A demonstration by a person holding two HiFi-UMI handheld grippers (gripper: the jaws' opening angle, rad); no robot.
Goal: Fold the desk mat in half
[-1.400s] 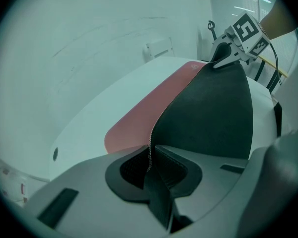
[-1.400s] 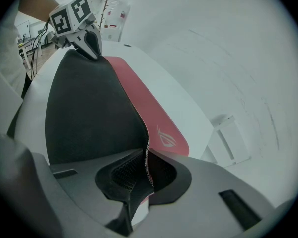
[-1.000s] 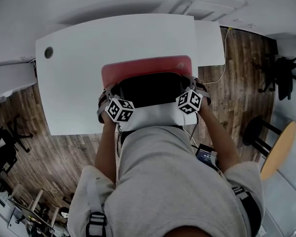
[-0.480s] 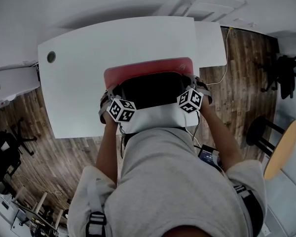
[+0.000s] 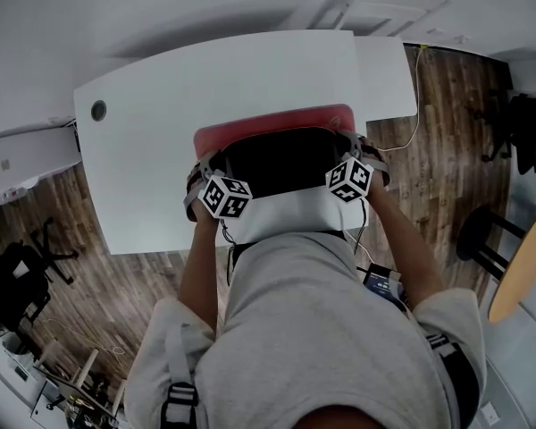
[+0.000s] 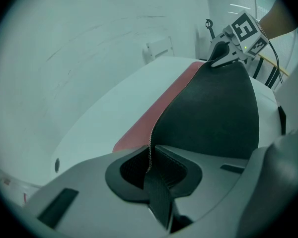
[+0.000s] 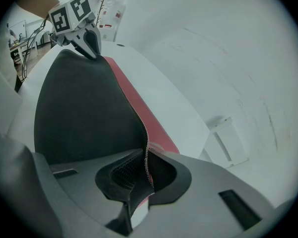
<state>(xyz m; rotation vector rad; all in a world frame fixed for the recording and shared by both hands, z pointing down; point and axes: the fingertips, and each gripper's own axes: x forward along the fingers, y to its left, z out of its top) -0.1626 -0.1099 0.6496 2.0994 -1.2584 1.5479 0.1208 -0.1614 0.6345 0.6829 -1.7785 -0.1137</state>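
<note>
Corners of the desk mat are pinched tight, one by the left gripper, one by the right gripper. Its near edge is held up off the white desk, black side showing. Next, it should be carried over to the far edge

Slight rightward drift of table and desk mat in head view.

The lifted mat hangs as a sheet between the left gripper and the right gripper, closing that gap. Beyond it the desk lies open up to the wall. Left of the left gripper, only a grommet marks the desk. Behind both, the torso blocks the way.
</note>
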